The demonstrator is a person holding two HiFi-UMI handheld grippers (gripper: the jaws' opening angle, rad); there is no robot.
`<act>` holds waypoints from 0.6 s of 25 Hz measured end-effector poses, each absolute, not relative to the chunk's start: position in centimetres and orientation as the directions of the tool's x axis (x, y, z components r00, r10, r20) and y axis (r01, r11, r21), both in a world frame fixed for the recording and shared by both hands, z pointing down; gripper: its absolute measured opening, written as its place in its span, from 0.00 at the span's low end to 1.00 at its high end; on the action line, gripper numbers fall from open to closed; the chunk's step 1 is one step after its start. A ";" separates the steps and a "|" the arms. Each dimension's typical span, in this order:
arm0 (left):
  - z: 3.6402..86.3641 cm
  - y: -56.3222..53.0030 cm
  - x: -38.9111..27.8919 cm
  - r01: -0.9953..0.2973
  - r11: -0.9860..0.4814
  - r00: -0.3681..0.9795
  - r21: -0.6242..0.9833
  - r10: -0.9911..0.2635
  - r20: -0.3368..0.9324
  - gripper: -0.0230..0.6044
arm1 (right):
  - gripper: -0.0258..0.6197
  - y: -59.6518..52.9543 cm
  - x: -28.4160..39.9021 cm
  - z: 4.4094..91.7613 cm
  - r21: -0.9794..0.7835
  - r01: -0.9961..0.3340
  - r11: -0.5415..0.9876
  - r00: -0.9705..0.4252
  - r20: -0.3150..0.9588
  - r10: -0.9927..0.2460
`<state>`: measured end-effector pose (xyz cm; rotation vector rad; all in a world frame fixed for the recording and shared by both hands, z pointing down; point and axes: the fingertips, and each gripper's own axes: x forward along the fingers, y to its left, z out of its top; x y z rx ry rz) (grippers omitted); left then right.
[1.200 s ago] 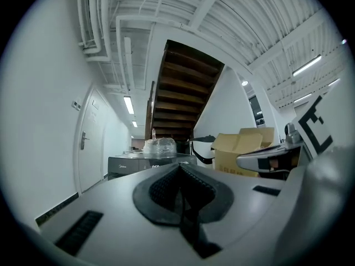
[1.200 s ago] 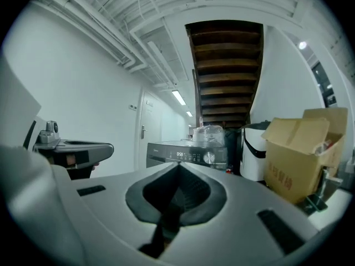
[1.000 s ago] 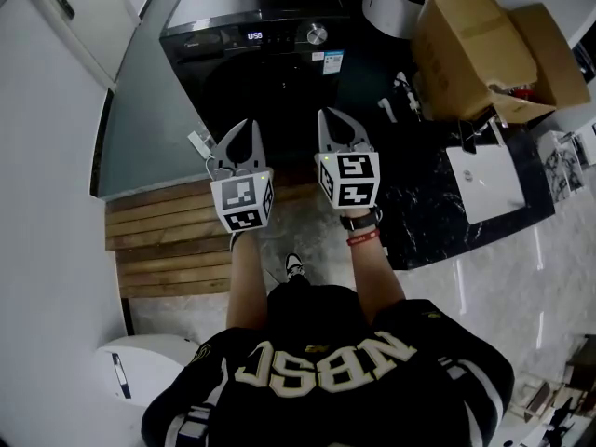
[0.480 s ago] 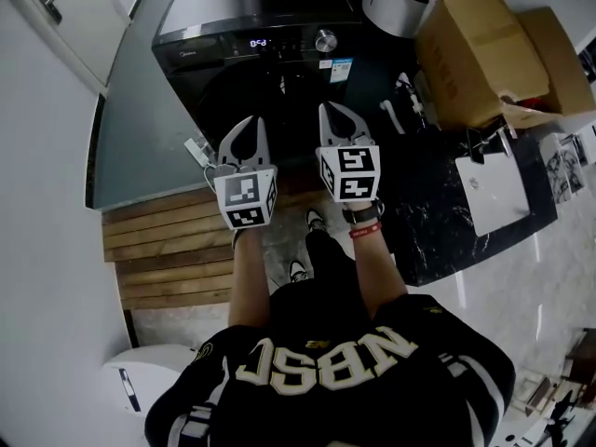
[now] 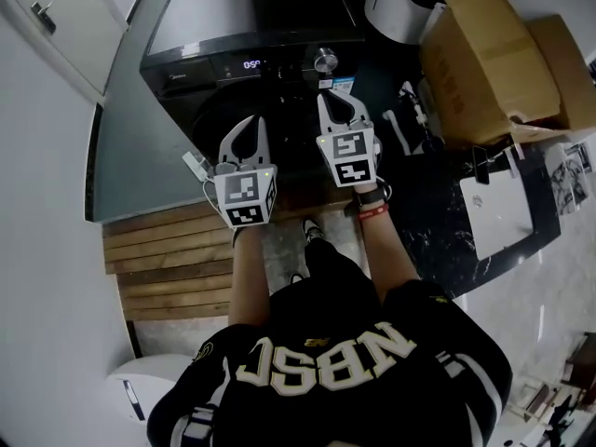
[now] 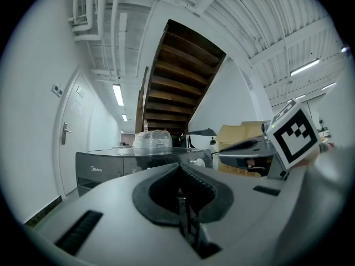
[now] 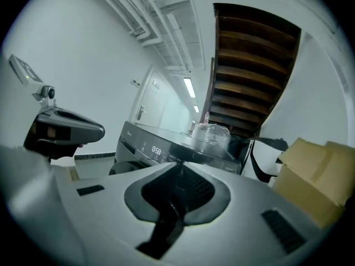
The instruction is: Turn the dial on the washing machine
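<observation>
Head view: dial (image 5: 324,60) unreadable; left gripper (image 5: 249,120) fingers clenched; right gripper (image 5: 329,99) fingers near-clenched, just easing apart; both empty.

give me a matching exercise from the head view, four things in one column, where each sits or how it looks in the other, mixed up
Things:
1 dial
2 cardboard box
3 wooden boards
4 lit display

Places:
A on the floor, left of the person
B glowing digits, left of the dial
C brown, right of the washing machine
D round and silver, on the washing machine's front strip

Pairs: 1-D, 2-C, 3-A, 4-B
</observation>
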<state>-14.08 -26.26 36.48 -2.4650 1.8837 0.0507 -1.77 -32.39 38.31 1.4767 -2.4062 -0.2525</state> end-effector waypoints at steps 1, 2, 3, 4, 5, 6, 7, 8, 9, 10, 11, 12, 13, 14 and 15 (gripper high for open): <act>36.7 -26.9 -13.9 -0.964 -0.265 0.265 -0.013 -0.963 -0.045 0.06 | 0.08 -33.2 -1.8 38.3 0.326 -0.827 0.458 -0.426 0.170 -0.889; 37.0 -27.5 -13.7 -0.963 -0.267 0.268 -0.013 -0.963 -0.041 0.06 | 0.09 -34.0 -1.7 38.4 0.347 -0.816 0.461 -0.428 0.172 -0.887; 37.2 -28.1 -13.5 -0.963 -0.270 0.270 -0.013 -0.962 -0.037 0.06 | 0.11 -34.7 -1.7 38.5 0.368 -0.805 0.465 -0.431 0.176 -0.885; 37.5 -28.7 -13.3 -0.962 -0.273 0.273 -0.012 -0.961 -0.034 0.06 | 0.13 -35.4 -1.7 38.6 0.390 -0.792 0.470 -0.435 0.182 -0.882; 37.7 -29.2 -13.1 -0.961 -0.277 0.277 -0.010 -0.960 -0.030 0.06 | 0.14 -36.1 -1.7 38.8 0.415 -0.776 0.475 -0.437 0.189 -0.879; 37.9 -29.8 -12.9 -0.959 -0.284 0.284 -0.008 -0.959 -0.026 0.06 | 0.14 -36.8 -1.7 39.0 0.444 -0.759 0.476 -0.436 0.196 -0.878; 38.1 -30.3 -12.6 -0.957 -0.291 0.291 -0.005 -0.956 -0.020 0.06 | 0.14 -37.4 -1.7 39.3 0.474 -0.740 0.476 -0.434 0.203 -0.878; 38.3 -30.9 -12.4 -0.955 -0.297 0.297 -0.002 -0.955 -0.014 0.06 | 0.15 -38.0 -1.8 39.6 0.503 -0.721 0.477 -0.433 0.209 -0.877; 38.5 -31.4 -12.3 -0.954 -0.300 0.300 0.000 -0.954 -0.010 0.06 | 0.16 -38.6 -1.8 40.0 0.528 -0.701 0.479 -0.435 0.217 -0.874; 38.6 -31.8 -12.2 -0.954 -0.300 0.300 0.001 -0.954 -0.007 0.06 | 0.18 -39.2 -1.9 40.4 0.547 -0.682 0.485 -0.437 0.226 -0.871; 38.7 -32.3 -12.2 -0.954 -0.299 0.299 0.001 -0.954 -0.004 0.06 | 0.20 -39.7 -1.9 40.8 0.565 -0.663 0.492 -0.440 0.237 -0.866; 38.8 -32.7 -12.1 -0.954 -0.298 0.298 0.000 -0.954 -0.002 0.06 | 0.24 -40.3 -2.0 41.2 0.584 -0.641 0.497 -0.442 0.248 -0.862; 38.9 -33.1 -12.1 -0.955 -0.297 0.297 -0.001 -0.955 -0.001 0.06 | 0.27 -40.8 -2.0 41.5 0.607 -0.618 0.500 -0.442 0.258 -0.859; 39.0 -33.5 -12.2 -0.955 -0.295 0.295 -0.003 -0.955 0.000 0.06 | 0.28 -41.4 -2.1 41.8 0.634 -0.591 0.499 -0.440 0.266 -0.858; 39.1 -33.9 -12.2 -0.956 -0.293 0.293 -0.003 -0.956 0.001 0.06 | 0.28 -41.9 -2.1 42.1 0.664 -0.561 0.494 -0.435 0.271 -0.859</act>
